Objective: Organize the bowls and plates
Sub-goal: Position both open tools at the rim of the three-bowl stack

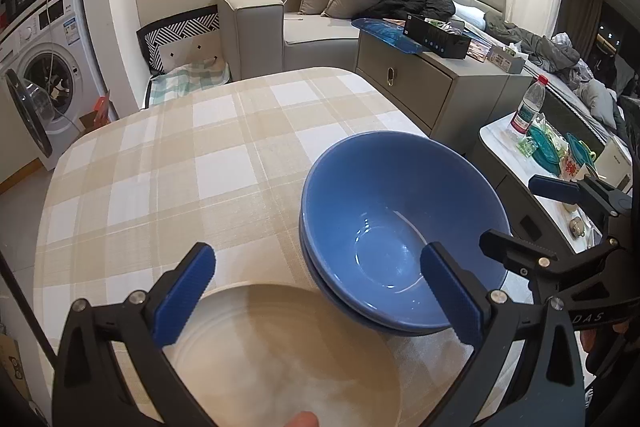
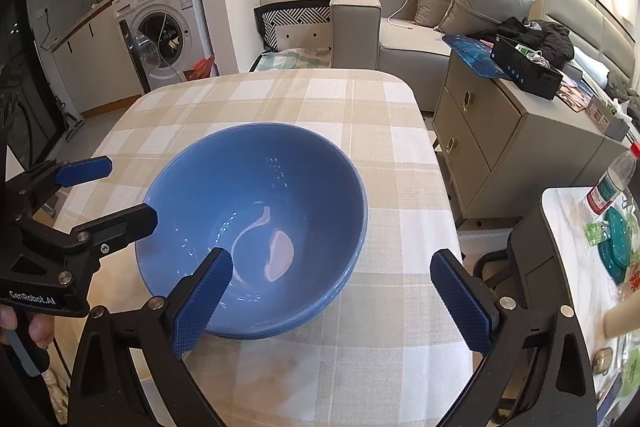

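Blue bowls (image 2: 256,227) sit on the table (image 2: 280,99) with its beige-and-white checked cloth. The plate (image 1: 288,355) is cream. Fingers (image 1: 184,303) carry blue pads on black. Grey sofa (image 2: 400,43); white washer (image 2: 164,23).

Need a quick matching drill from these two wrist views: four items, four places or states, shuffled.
Items:
1. blue bowls
2. cream plate
3. water bottle
4. washing machine

Places or states:
A. door swung open
B. nested on the checked tablecloth
C. on the side table
D. table's near edge, under the left hand-held gripper

Pairs: 1-B, 2-D, 3-C, 4-A
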The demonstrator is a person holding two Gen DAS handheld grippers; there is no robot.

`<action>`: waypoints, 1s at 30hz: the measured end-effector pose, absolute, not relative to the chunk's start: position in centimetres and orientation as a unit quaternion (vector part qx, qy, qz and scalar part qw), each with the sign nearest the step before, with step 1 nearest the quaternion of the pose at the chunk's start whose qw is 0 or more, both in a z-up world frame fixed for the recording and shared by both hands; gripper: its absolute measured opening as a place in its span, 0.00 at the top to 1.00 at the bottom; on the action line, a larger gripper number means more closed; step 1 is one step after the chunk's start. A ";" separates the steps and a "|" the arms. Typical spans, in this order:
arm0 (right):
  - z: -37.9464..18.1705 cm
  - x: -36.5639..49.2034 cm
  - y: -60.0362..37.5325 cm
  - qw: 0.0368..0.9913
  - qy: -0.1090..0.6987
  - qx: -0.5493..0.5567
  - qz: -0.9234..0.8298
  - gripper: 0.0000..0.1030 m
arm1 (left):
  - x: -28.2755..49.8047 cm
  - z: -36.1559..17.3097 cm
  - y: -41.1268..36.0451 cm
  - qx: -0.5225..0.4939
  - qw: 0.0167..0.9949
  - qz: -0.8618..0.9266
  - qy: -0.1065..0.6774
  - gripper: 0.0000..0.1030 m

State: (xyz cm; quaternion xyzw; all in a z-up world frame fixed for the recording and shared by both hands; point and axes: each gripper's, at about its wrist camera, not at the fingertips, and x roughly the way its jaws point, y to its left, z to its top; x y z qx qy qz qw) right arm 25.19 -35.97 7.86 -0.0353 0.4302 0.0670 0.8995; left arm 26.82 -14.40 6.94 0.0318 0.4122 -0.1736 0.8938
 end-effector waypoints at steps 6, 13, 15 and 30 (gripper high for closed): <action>7.7 25.1 -36.5 0.901 0.429 -0.025 0.068 0.01 | 26.7 6.9 -14.1 0.031 0.895 -0.169 0.411 0.00; 7.7 24.6 -36.8 0.906 0.416 -0.014 0.077 0.01 | 26.3 7.1 -13.0 0.012 0.906 -0.162 0.391 0.00; 7.7 24.5 -37.0 0.907 0.413 -0.009 0.080 0.01 | 26.2 7.0 -12.7 0.009 0.907 -0.160 0.390 0.00; 7.3 23.3 -37.4 0.917 0.386 0.002 0.101 0.01 | 24.0 5.9 -12.3 0.014 0.910 -0.159 0.382 0.00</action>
